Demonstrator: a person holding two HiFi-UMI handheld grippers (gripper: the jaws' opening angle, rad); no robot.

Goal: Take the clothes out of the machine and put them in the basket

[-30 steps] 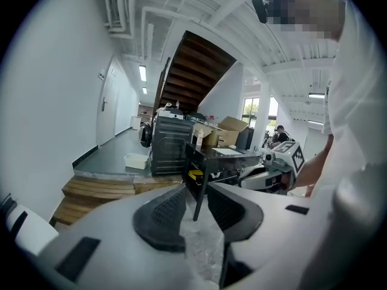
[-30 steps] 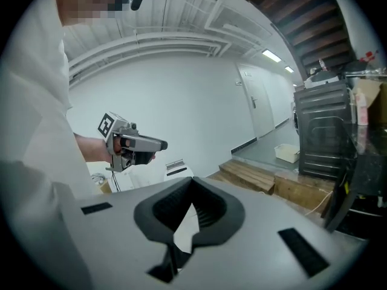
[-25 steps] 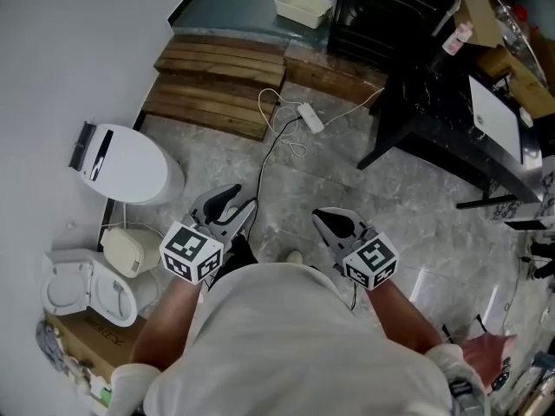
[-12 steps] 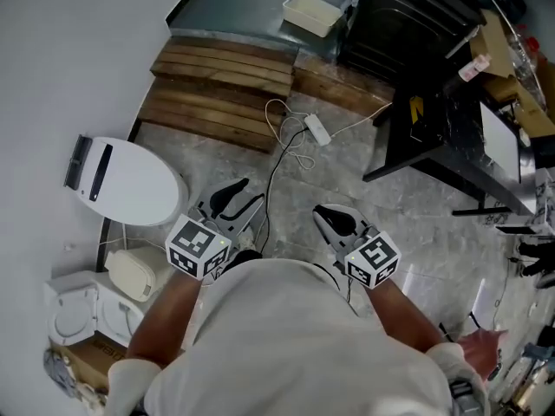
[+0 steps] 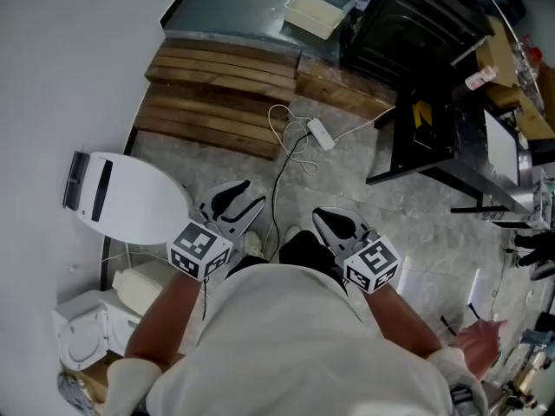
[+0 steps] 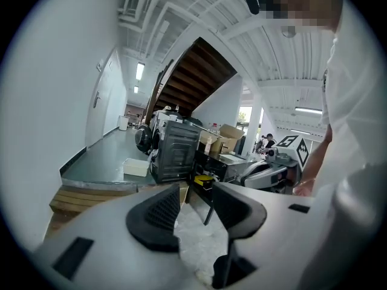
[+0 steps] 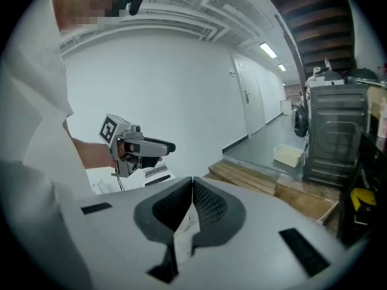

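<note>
Washing machine [image 6: 144, 139]: white body, dark round door, on the grey raised floor far ahead of your fingertips and well out of reach. A black metal cabinet [image 6: 175, 150] stands just beside it, on the side nearer your right fingers.

Cream tub [image 5: 314, 13]: low, rectangular, on that same raised floor in front of the cabinet, well beyond both sets of fingers. What lies inside it is too small to tell.

Left gripper [image 5: 236, 204]: held low in front of your body and angled slightly down. Its fingers stand a narrow gap apart, with only the marbled floor [image 5: 416, 224] showing between the pads. It holds nothing.

Right gripper [image 5: 335, 225]: level with the left one and apart from it, pointing the same way. Its pads are pressed tip to tip and it holds nothing.

Between the fingertips and the tub:
- a white power strip [image 5: 319, 133] on the floor ahead of both grippers, its white cable [image 5: 290, 150] looping back toward your left fingers
- past that, a wooden slat platform [image 5: 217, 94] forming a step up to the raised floor

Outboard of your left fingers: a white oval lidded bin [image 5: 121, 199] against the wall, near the gripper but not touching it.

Outboard of and beyond your right fingers: a black table [image 5: 451, 137] carrying cardboard boxes [image 5: 512, 68].
</note>
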